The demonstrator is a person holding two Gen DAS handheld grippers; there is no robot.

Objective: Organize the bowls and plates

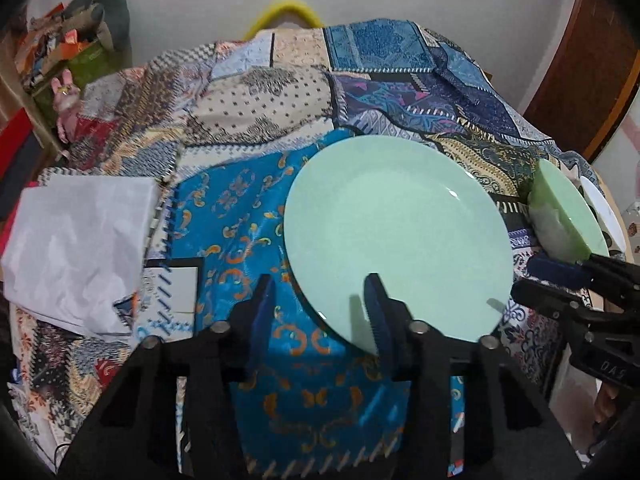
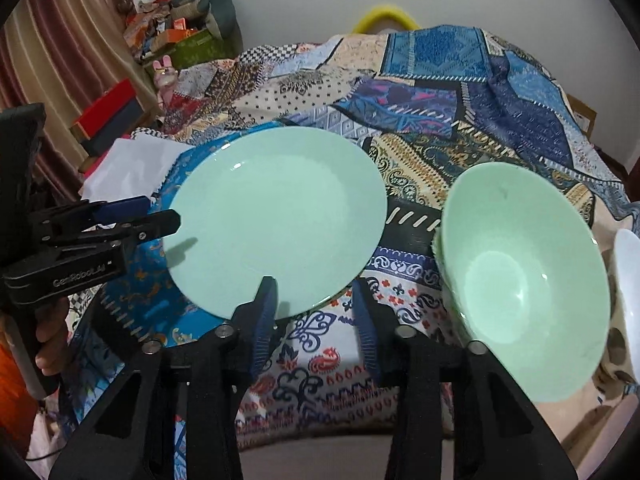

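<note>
- Plate [image 1: 396,236] lies flat on the cloth [image 1: 248,216]; bowl [image 2: 524,268] sits apart to its right, beside a white dish [image 2: 628,280]. Nothing stacked yet.
- Left gripper [image 1: 320,312] straddles the plate's near rim, jaws narrowed but not pressing.
- Right gripper [image 2: 316,312] is narrow and empty.

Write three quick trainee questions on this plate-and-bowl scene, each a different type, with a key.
1. True or false: the green bowl sits on the green plate.
2. What lies under the dishes? A) bare wood B) patchwork cloth C) metal tray
3. Fill in: beyond the bowl, at the right edge, shows part of a ____ dish.

Key: 1 false, they stand side by side, apart. 2 B. 3 white.
</note>
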